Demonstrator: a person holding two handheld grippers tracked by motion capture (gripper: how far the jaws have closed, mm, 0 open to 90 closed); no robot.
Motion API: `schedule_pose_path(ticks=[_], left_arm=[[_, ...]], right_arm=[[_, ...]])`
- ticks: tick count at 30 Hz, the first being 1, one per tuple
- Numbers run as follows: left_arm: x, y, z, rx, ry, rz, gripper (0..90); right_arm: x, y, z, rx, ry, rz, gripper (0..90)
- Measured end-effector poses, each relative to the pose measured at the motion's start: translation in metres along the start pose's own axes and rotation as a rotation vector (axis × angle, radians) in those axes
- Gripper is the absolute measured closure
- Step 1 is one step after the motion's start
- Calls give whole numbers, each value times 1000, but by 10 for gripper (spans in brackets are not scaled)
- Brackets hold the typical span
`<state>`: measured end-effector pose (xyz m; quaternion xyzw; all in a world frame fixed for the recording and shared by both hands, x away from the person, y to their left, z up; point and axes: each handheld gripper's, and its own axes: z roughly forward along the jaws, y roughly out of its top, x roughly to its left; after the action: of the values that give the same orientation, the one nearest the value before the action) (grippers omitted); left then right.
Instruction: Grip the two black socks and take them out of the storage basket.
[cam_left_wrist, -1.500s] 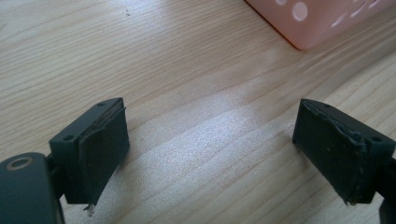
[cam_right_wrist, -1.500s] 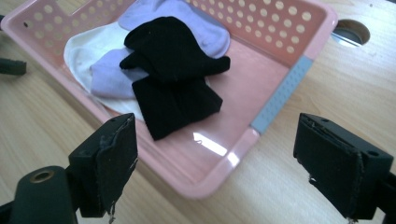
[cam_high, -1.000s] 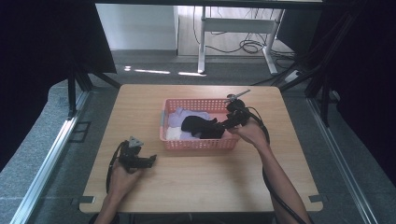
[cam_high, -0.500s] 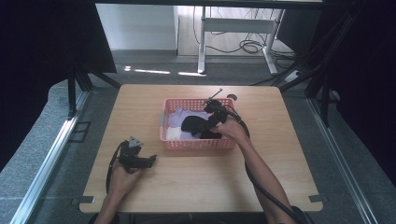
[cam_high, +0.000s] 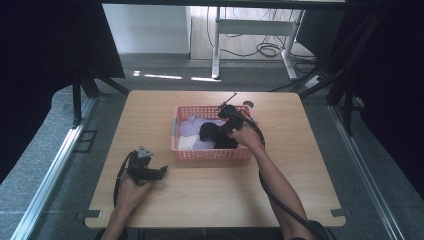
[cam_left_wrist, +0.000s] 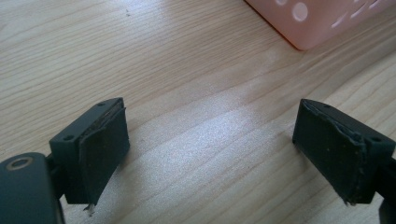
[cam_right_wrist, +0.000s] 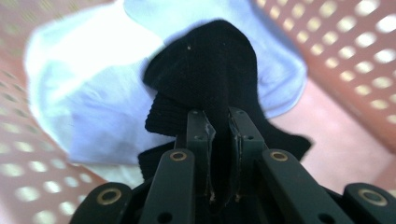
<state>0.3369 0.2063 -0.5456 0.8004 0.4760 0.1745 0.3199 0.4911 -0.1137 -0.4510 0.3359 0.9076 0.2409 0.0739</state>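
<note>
— Black knitted sock (cam_right_wrist: 205, 79), soft and limp: pinched in a raised fold by the right gripper (cam_right_wrist: 223, 140), jaws just closed on it, inside the pink perforated plastic basket (cam_high: 212, 154).

— Light, sure to droop and stretch. Left gripper (cam_left_wrist: 212, 140)?

— Gaping wide over the wooden table (cam_left_wrist: 187, 70), holding nothing. Farther off, pale lilac cloth (cam_right_wrist: 93, 93) underneath; could snag.

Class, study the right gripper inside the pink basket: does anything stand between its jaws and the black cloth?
Nothing visible does. The right gripper has just closed its jaws on a fold of the black cloth, which lies on pale cloths in the pink basket. The pads press directly on the fabric.
</note>
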Motion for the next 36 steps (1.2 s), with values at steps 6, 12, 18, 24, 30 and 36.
schedule_pose_path(ticks=[6,12,18,24,30,36], left_arm=[[0,0,0,-5,-1,-5,104],[-1,0,0,-7,-1,-7,104],[-1,0,0,-8,-1,-9,104],[0,0,0,-10,0,-7,105],[0,0,1,-10,0,-8,105],[0,0,1,-10,0,-8,105]], right_arm=[[-2,7,-32,-72,-6,4,802],[-2,11,-50,-114,-2,2,802],[0,14,-64,-135,0,-11,800],[-3,9,-80,-170,3,-27,801],[-14,-6,-101,-197,-33,-4,801],[-25,-20,-116,-211,-67,22,801]])
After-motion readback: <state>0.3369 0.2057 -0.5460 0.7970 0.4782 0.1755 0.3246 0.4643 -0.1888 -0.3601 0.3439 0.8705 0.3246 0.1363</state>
